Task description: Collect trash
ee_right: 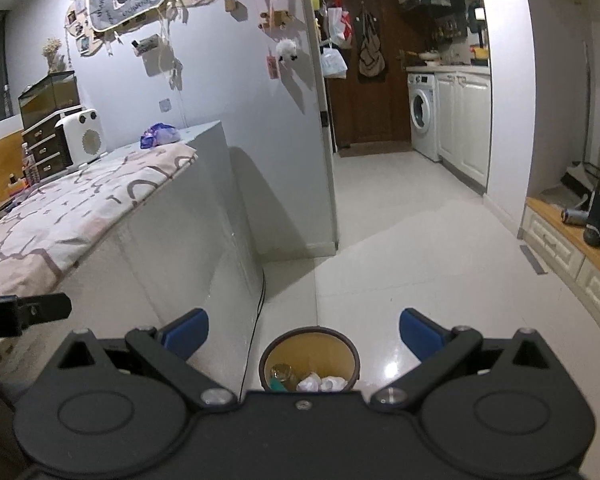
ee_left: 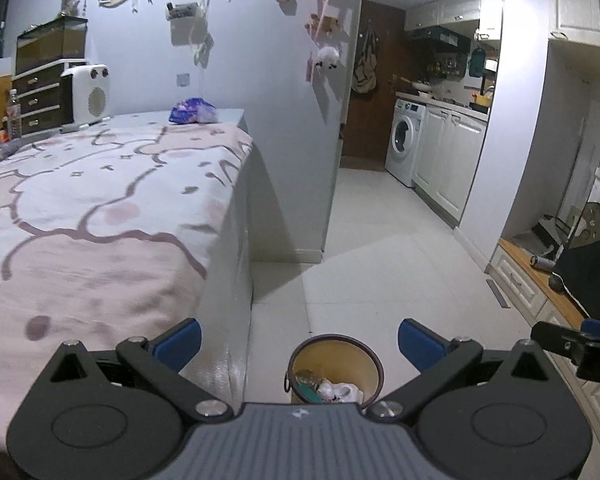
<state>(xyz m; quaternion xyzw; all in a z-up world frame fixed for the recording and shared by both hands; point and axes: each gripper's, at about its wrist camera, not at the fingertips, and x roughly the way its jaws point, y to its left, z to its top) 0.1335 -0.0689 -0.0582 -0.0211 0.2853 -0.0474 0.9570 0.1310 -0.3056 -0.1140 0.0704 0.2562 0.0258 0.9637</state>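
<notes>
A: On the floor below you, close against the counter's side, the trash bin (ee_left: 335,368) stands upright with crumpled paper and wrappers already inside. Left gripper (ee_left: 299,343): spread wide, holding nothing. Right gripper (ee_right: 303,336): also spread, nothing between its blue pads (ee_right: 418,330).

B: So where do you send them?

A: Likely the purple crumpled bag (ee_left: 193,111) at the far end of the counter (ee_left: 228,240), near the wall, just past the patterned cloth (ee_left: 100,200). It looks like trash; you can't confirm contents from here.

B: Handling notes?

A: Reach with one gripper, keep the jaws wide until they straddle the bag, then close gently; thin plastic probably slips. Steer clear of the white heater (ee_left: 86,94) to its left.
</notes>
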